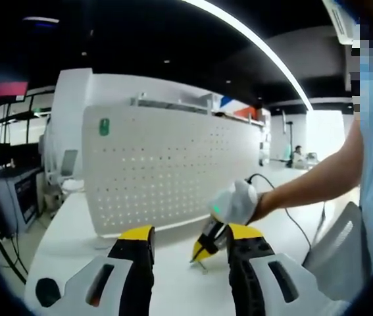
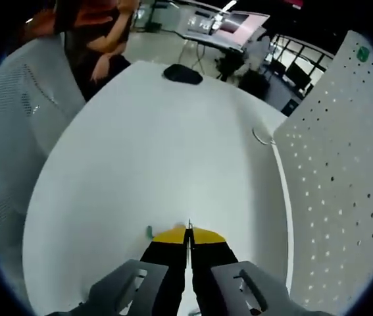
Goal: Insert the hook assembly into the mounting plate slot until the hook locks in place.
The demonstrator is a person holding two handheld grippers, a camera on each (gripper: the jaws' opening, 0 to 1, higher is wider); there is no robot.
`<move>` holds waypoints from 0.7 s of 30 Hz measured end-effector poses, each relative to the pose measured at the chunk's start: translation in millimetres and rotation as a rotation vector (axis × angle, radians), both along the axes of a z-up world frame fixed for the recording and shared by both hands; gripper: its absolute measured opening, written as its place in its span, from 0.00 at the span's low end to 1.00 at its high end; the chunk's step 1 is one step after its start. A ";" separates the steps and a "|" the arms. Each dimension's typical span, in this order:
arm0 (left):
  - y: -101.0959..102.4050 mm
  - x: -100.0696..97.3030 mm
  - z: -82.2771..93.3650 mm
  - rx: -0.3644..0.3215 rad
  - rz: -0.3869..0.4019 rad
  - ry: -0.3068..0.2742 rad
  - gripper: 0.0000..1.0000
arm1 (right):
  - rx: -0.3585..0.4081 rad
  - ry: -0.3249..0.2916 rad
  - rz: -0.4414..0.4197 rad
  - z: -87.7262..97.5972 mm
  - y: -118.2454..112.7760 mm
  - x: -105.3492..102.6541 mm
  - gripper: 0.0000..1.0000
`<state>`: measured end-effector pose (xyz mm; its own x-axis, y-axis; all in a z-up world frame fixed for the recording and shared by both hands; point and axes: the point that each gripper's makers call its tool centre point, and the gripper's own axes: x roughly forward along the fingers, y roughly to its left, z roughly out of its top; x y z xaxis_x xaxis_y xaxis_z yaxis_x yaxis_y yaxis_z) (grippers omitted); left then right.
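In the left gripper view the left hand-held gripper [image 1: 189, 247] is open above the white worktop [image 1: 68, 237]; ahead stands the pegboard [image 1: 166, 178] upright, and the right hand-held gripper [image 1: 207, 247] dips toward the worktop. In the right gripper view its jaws pinch a thin metal hook [image 2: 189, 229] — pegboard at the right edge.

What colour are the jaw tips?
Yellow on black jaws, clearest on the left gripper in the left gripper view.

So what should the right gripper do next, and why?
Probably lift the hook and swing it toward the pegboard. The right gripper is shut on the thin wire hook, low over the white table, apart from the board and pointing away from it. The left gripper is open.
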<state>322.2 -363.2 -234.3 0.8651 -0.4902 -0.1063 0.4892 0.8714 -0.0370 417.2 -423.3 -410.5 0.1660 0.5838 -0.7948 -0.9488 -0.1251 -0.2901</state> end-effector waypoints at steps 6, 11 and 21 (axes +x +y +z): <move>-0.8 -0.1 -1.2 0.005 -0.002 0.004 0.44 | 0.077 0.029 -0.078 10.3 -1.2 3.1 0.00; -1.0 0.1 -2.3 0.007 -0.002 0.008 0.43 | 0.193 0.050 -0.143 34.1 2.9 5.6 0.00; -0.5 -0.1 -6.1 0.020 0.000 0.023 0.42 | 0.365 0.058 -0.217 82.0 6.0 5.8 0.00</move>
<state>322.1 -363.8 -240.4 0.8624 -0.4876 -0.1360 0.4882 0.8722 -0.0309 423.0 -417.3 -328.5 0.2772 0.7848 -0.5543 -0.9578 0.1803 -0.2237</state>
